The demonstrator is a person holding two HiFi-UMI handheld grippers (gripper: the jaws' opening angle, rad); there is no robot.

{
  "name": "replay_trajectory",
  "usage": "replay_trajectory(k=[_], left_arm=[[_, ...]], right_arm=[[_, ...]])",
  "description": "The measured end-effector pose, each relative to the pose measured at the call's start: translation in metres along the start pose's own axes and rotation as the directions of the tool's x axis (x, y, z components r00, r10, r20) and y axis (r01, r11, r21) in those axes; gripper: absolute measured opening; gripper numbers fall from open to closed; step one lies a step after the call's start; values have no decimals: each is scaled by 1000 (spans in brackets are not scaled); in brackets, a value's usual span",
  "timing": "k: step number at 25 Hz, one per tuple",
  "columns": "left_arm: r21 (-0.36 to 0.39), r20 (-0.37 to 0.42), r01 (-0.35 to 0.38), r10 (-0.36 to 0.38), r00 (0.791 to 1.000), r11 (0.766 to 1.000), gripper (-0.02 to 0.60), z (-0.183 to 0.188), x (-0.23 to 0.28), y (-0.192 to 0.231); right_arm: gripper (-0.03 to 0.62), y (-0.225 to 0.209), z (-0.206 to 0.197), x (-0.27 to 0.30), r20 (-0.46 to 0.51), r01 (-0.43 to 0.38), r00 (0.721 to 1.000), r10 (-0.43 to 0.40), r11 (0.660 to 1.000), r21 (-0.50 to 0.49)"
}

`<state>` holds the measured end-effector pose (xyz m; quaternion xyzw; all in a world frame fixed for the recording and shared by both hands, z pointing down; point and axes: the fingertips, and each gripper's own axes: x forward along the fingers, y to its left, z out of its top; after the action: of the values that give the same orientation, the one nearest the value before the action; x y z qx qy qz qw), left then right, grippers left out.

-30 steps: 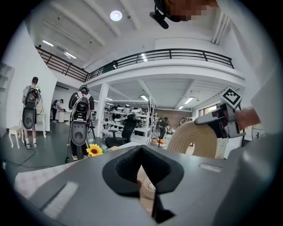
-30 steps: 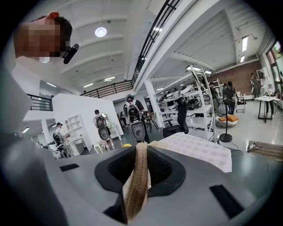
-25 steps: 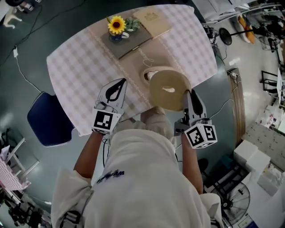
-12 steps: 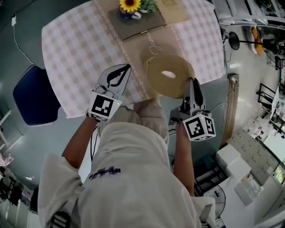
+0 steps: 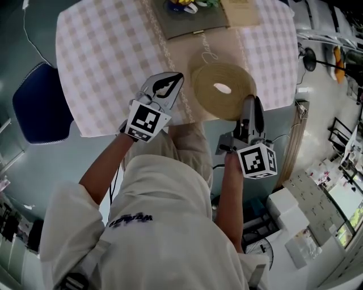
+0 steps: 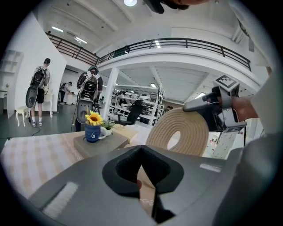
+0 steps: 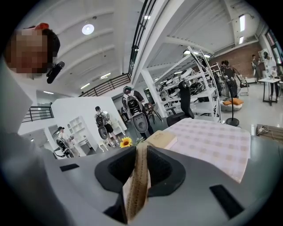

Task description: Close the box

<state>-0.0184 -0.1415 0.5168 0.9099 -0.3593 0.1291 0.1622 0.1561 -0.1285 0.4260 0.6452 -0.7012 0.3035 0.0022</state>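
Closest to you, your left gripper point(image 5: 177, 76) hung over the near edge of the table point(image 5: 108, 62). Its jaws were pressed together, and it held nothing.

Your right gripper point(image 5: 250, 102) was just beside it, to the right. Its jaws stood a little apart and pinched the near rim of the round woven lid point(image 5: 210, 93) – you could see the rim squeezed between the pads in the right gripper view. The lid was tipped up over the tan runner point(image 5: 181, 59) that ran down the middle of the checked cloth. It had a pale spot in its middle. The box itself was hidden under the lid.

Farther back sat a grey tray point(image 5: 181, 22) with a blue sunflower pot point(image 6: 93, 130) on it, and a tan book point(image 5: 241, 11) lay just beside the tray. Off to the left of the table stood a blue chair point(image 5: 37, 102).
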Motion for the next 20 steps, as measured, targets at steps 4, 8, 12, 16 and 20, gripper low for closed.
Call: replay_trajectory(k=[4, 8, 12, 16, 20], left_arm=[[20, -33, 13, -12, 999, 1000, 2, -13, 17, -15], [17, -48, 35, -34, 998, 999, 2, -19, 32, -20], [-3, -77, 49, -49, 996, 999, 2, -35, 50, -13], [-28, -106, 58, -61, 992, 998, 2, -52, 60, -31], [-28, -123, 66, -69, 990, 997, 2, -60, 65, -38]], right_arm=[[78, -8, -2, -1, -2, 1, 1000, -1, 1000, 15], [78, -9, -4, 9, -12, -7, 1000, 8, 1000, 27], [80, -12, -10, 24, -23, 20, 1000, -20, 1000, 12], [80, -24, -14, 15, -38, 29, 999, -30, 1000, -10], [80, -23, -17, 12, -38, 29, 999, -30, 999, -24]])
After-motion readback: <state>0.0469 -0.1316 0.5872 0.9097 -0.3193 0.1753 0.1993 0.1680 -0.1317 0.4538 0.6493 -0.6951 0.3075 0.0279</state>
